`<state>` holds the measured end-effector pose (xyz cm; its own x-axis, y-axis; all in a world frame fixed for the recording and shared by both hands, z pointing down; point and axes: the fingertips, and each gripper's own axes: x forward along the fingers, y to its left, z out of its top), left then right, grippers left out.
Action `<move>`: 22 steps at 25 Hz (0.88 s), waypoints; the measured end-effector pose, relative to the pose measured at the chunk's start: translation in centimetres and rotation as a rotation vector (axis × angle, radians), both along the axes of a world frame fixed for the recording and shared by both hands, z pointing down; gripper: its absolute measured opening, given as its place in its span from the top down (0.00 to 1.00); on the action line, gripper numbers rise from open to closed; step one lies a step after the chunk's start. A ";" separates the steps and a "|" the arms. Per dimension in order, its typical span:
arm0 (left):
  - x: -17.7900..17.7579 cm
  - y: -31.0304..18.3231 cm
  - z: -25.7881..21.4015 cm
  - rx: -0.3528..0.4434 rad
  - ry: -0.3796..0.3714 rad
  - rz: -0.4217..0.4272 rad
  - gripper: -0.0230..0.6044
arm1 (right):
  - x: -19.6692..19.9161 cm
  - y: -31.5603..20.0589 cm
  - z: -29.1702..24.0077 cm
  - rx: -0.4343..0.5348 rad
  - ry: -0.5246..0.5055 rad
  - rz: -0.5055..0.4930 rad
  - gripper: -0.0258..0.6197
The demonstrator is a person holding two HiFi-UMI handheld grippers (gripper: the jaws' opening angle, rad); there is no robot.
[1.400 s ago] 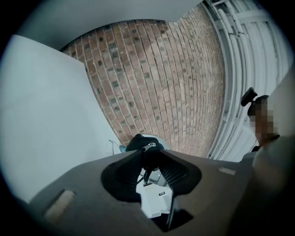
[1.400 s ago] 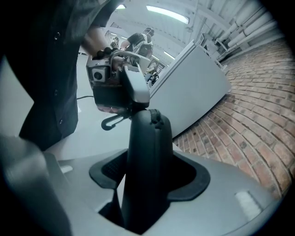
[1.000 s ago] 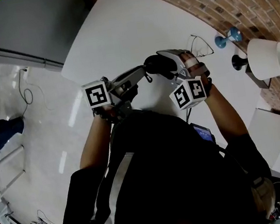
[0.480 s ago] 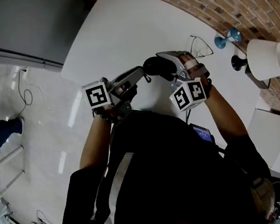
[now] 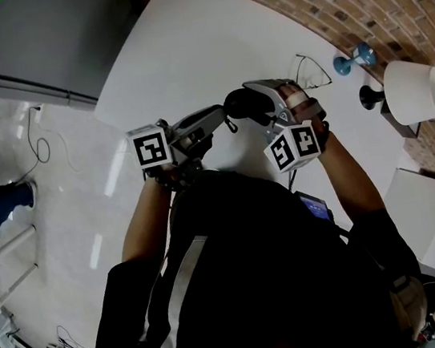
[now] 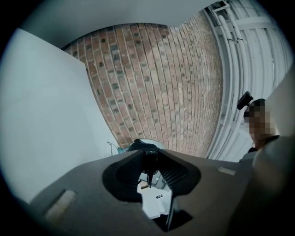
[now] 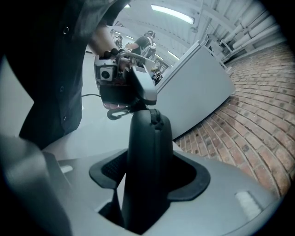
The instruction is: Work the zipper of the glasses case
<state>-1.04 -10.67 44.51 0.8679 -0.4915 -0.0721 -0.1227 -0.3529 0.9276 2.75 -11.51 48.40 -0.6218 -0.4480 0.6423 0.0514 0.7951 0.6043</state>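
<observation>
The case is the only container in view. No gap shows along the narrow edge facing the right gripper view, and nothing of its inside can be seen, so its contents cannot be told.

It is a black, matte hard shell with a rounded end. It stands upright between the right tongs, whose pads are clamped on its two broad sides. A raised strip runs up the narrow edge and over the rounded top. A small hook hangs beside that top.

The left tongs come in at the case's upper end. Their pads are nearly together and pinched on the thin dark pull, which hangs straight down between them. In the right gripper view, the tips of the left tongs meet the case just at its crown.

In the head view the case is a dark lump between the two marker cubes. It is held in the air in front of the person's chest, over the near edge of the white desk and not resting on it.

Farther back on the desk, near the brick wall, lie a pair of glasses. Just beyond them stands a lamp with a white shade. Both are well apart from the case.
</observation>
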 end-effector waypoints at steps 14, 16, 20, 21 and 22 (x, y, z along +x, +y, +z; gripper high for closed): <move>-1.0 0.7 -1.3 0.077 -0.095 0.004 0.78 | -1.0 0.4 0.0 0.006 -0.011 -0.026 0.54; -0.9 0.9 -1.8 0.118 -0.086 0.004 0.78 | -1.0 0.5 -0.1 0.005 -0.020 -0.032 0.54; -1.1 1.2 -3.0 0.202 -0.055 0.008 0.78 | -1.1 0.7 -0.4 0.027 -0.023 -0.051 0.54; -1.2 1.3 -3.4 0.213 -0.027 0.016 0.78 | -1.0 0.8 -0.4 0.033 -0.021 -0.058 0.54; -1.3 1.4 -3.5 0.214 -0.002 0.025 0.78 | -1.0 0.9 -0.4 0.035 -0.020 -0.062 0.54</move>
